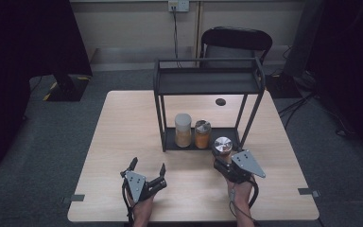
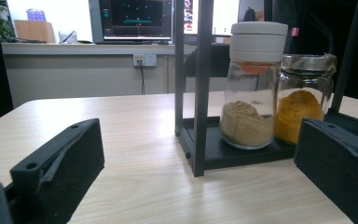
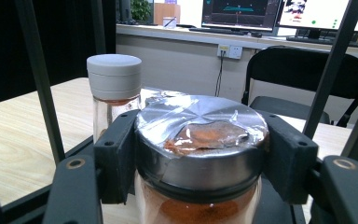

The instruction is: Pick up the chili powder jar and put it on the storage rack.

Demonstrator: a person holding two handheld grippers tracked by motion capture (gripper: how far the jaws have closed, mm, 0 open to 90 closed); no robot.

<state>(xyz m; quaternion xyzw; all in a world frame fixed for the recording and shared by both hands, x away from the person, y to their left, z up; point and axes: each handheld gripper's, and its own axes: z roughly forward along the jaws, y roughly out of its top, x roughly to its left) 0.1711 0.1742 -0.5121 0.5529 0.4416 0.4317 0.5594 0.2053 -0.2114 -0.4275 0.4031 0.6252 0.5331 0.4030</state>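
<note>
A black two-tier rack point(image 1: 208, 80) stands at the middle of the wooden table point(image 1: 123, 123). On its lower shelf are a white-capped jar of tan powder point(image 1: 183, 130) point(image 2: 251, 93) and a jar of yellow-orange powder point(image 1: 202, 134) point(image 2: 303, 102). My right gripper point(image 1: 223, 155) point(image 3: 200, 154) is shut on a third jar point(image 1: 223, 145) point(image 3: 200, 140), silver-lidded with red-orange powder, at the shelf's front right edge. Whether it rests on the shelf I cannot tell. My left gripper point(image 1: 148, 165) point(image 2: 198, 154) lies open on the table in front of the rack, nothing between its jaws.
The rack's upper shelf point(image 1: 208, 87) is bare. A black chair point(image 1: 236, 40) point(image 3: 303, 74) stands behind the table, and a dark round hole point(image 1: 220, 101) marks the tabletop behind the rack. Rack posts point(image 3: 39, 79) point(image 2: 200, 84) rise close to both grippers.
</note>
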